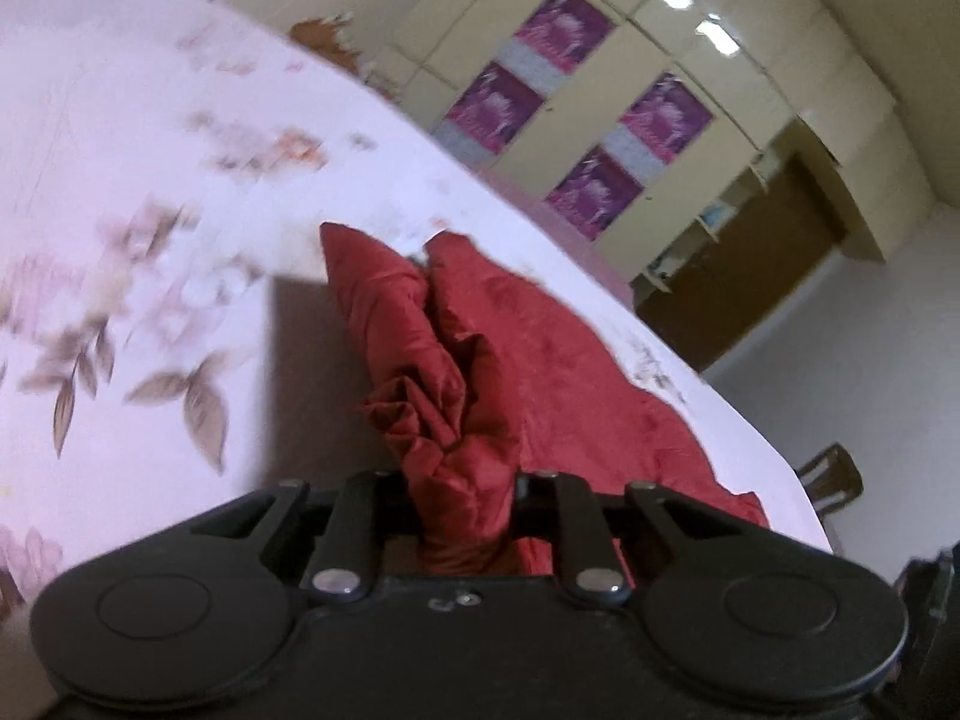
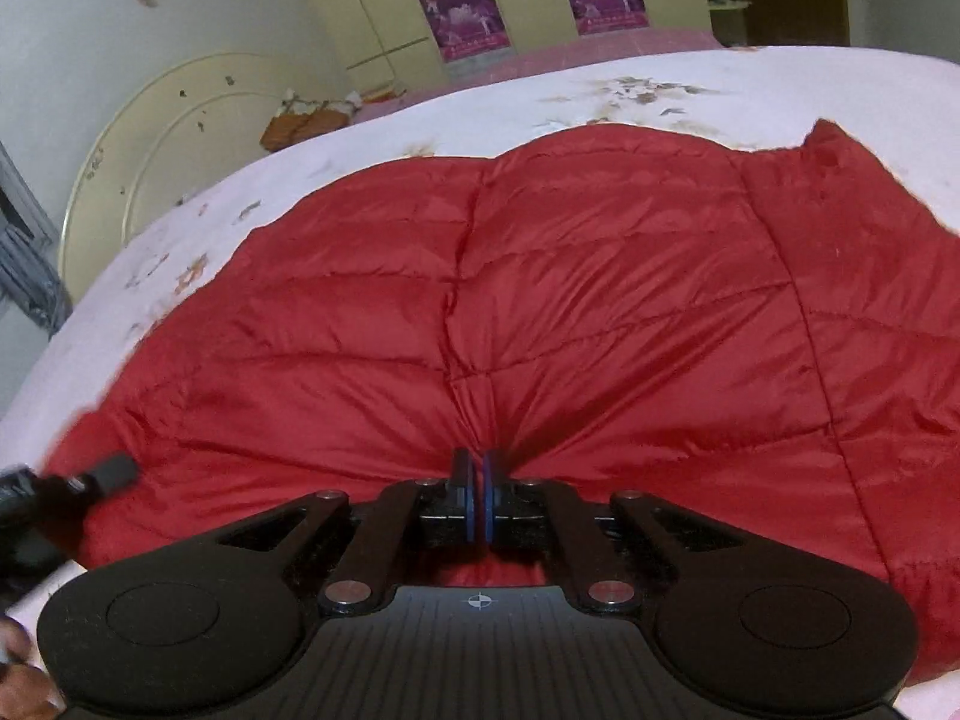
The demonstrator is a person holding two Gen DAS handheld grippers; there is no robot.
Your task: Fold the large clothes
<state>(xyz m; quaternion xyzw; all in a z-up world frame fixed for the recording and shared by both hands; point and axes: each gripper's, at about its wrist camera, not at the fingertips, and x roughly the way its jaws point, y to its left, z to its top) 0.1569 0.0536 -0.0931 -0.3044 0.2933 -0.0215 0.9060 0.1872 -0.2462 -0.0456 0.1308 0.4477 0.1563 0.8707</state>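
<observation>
Gripping a bunched fold of the red quilted jacket [image 1: 480, 360], the left gripper [image 1: 462, 510] is lifting it for folding; the right gripper [image 2: 479, 480] is clamping the hem at six o'clock, anchoring it on the floral bedsheet [image 2: 810, 84].

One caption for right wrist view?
Right gripper shut on red quilted jacket spread over floral bedsheet.

A red quilted jacket [image 2: 600, 312] lay spread over the bed, its puffy stitched panels shiny and creased. Near its lower edge the fabric was puckered into a pinch. At one side a bunched, crumpled fold [image 1: 444, 396] of it rose off the bed.
</observation>
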